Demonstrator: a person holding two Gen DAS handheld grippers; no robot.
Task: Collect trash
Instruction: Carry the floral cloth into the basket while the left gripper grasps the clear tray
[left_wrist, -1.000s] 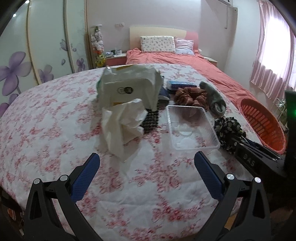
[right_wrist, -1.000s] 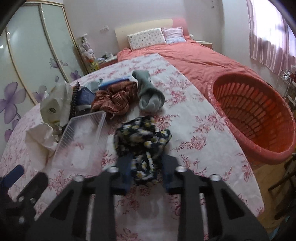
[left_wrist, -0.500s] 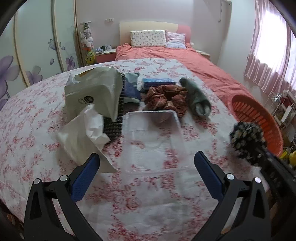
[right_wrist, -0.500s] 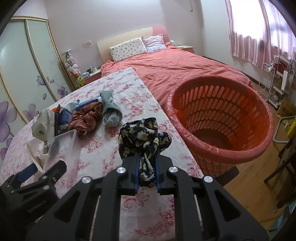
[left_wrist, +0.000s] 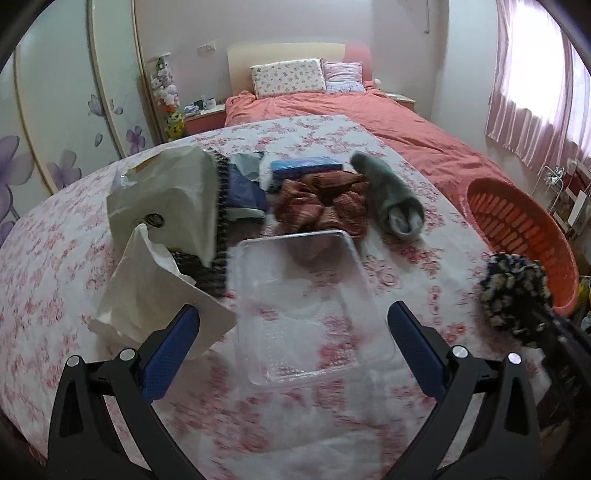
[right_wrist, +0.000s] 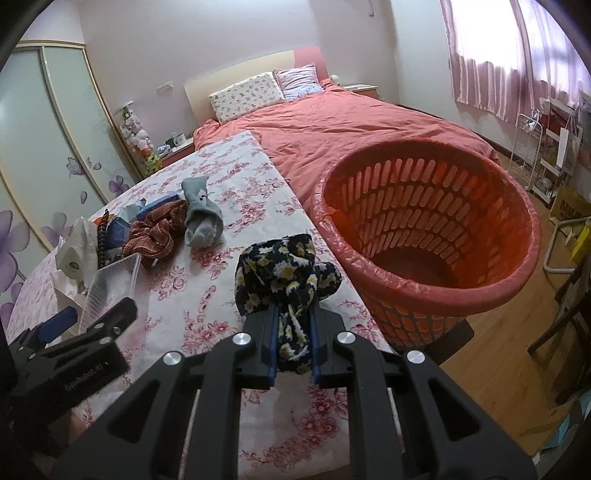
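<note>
We had the right gripper (right_wrist: 291, 343) clamped on the floral fabric bundle (right_wrist: 284, 266), centre frame, just left of the orange basket (right_wrist: 424, 295). Left gripper (left_wrist: 291, 332) gaped empty over the clear tray (left_wrist: 295, 291). A loose pinch could've dropped it short of the rim.

The tray (left_wrist: 299, 306) is clear glossy plastic with a pebbled floor; the basket (right_wrist: 428, 236) is orange slotted plastic, lined with thin crinkled film; the floral cloth (right_wrist: 288, 273) is soft, matt fabric; the sock (right_wrist: 201, 216) is grey knit; the brown cloth (left_wrist: 325, 206) is ribbed; the bag (left_wrist: 166, 199) is creased matt paper; the sheet (right_wrist: 236, 184) is printed cotton; the floor (right_wrist: 517, 387) is smooth wood; the gripper (right_wrist: 291, 343) is matt black plastic with shiny metal screws.
</note>
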